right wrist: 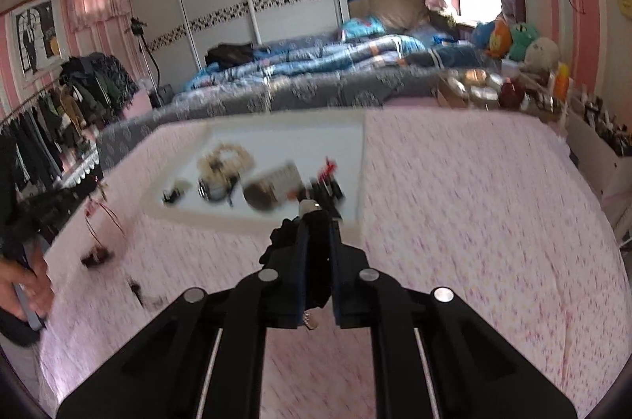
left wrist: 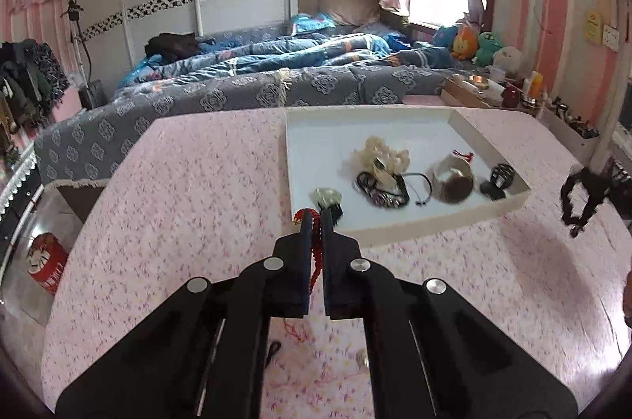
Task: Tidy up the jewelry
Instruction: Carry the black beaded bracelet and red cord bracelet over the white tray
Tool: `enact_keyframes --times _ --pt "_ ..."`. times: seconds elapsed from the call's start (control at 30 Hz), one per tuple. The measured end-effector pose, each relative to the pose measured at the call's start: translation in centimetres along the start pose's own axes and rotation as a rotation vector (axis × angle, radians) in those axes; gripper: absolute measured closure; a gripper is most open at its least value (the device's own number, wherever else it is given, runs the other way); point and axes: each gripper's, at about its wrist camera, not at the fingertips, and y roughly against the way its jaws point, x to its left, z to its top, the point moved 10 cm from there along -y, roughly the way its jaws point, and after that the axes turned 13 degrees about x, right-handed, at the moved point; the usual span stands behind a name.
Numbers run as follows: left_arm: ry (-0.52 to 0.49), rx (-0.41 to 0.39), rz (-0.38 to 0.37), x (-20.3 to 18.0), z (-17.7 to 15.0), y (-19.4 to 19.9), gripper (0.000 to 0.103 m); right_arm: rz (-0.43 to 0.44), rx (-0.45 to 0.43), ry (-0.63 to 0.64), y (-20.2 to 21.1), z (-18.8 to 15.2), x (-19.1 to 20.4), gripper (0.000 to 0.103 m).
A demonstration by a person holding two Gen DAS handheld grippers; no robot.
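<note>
Fingers of left gripper (left wrist: 315,217) clamp red beads (left wrist: 315,253); right gripper (right wrist: 316,225) clamps black jewelry (right wrist: 316,261) beside tray (left wrist: 434,225).

Pink speckled table (left wrist: 189,190) filling the lower half of both frames. White shallow tray (left wrist: 509,200) lying directly on it, upper centre-right in the left wrist view, upper centre-left in the right wrist view. Small dark bit (left wrist: 273,348) and pale bead-like bit (left wrist: 361,356) near the bottom centre of the left wrist view, partly hidden. In the right wrist view, blurred, at lower left: a red cord with a dark pendant (right wrist: 96,255) and a dark scrap (right wrist: 136,288).
</note>
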Motion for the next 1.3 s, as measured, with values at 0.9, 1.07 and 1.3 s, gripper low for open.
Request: enact_keyframes --times 0.9,1.07,1.3 --pt "0.045 -0.091 -0.034 -4.2 9.2 -7.5 0.101 -0.015 -0.071 0.106 -6.7 11.8 6.1 0.093" --pt "0.065 -0.063 -0.035 -3.3 8.5 -9.4 0.101 0.001 -0.061 0.108 -7.7 12.5 6.6 0.093" --pt "0.065 -0.059 -0.038 -3.7 7.7 -10.2 0.101 0.012 -0.008 0.122 -9.8 10.7 6.6 0.093"
